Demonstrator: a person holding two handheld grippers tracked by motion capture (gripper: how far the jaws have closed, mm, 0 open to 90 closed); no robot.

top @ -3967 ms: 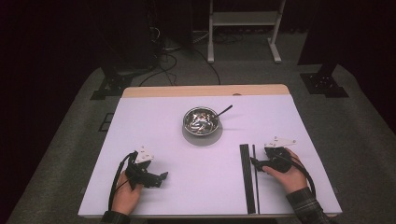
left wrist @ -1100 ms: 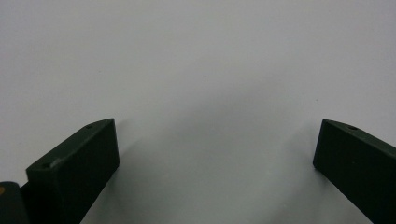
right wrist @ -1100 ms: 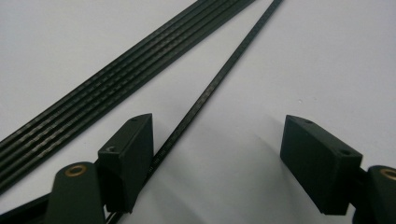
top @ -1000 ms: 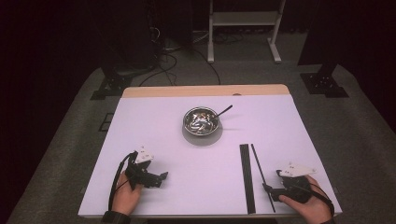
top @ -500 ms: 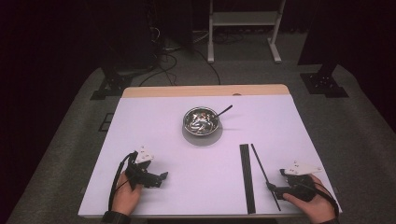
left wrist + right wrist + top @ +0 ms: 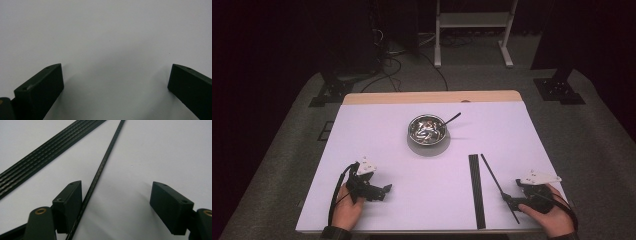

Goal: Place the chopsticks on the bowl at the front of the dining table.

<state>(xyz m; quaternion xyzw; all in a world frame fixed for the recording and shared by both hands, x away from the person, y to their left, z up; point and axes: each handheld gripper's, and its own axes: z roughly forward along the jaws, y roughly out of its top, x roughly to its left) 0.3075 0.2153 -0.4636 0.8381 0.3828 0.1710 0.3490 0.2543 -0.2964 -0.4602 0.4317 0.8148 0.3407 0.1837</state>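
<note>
A thin black rod point(image 6: 497, 184) lies slanted on the white table point(image 6: 377, 135), its near end between the jaws of my right gripper point(image 6: 508, 199). In the right gripper view the rod point(image 6: 105, 160) runs close along the inner face of the left jaw, and the right gripper point(image 6: 116, 188) stands open around it. A flat bundle of black rods point(image 6: 475, 190) lies just left of the single rod, and shows again as the bundle point(image 6: 45, 150). My left gripper point(image 6: 383, 190) rests at the near left, and the left gripper point(image 6: 116, 70) is open over bare table.
A metal bowl point(image 6: 428, 131) with a dark handle sticking out to its right stands at the table's middle. The table's near edge is close to both hands. A white stand point(image 6: 472, 20) and cables are on the floor beyond the table.
Over four seconds my right gripper has drawn back toward the near edge, and the single rod has swung out from the bundle into a slant. The left gripper has stayed put.
</note>
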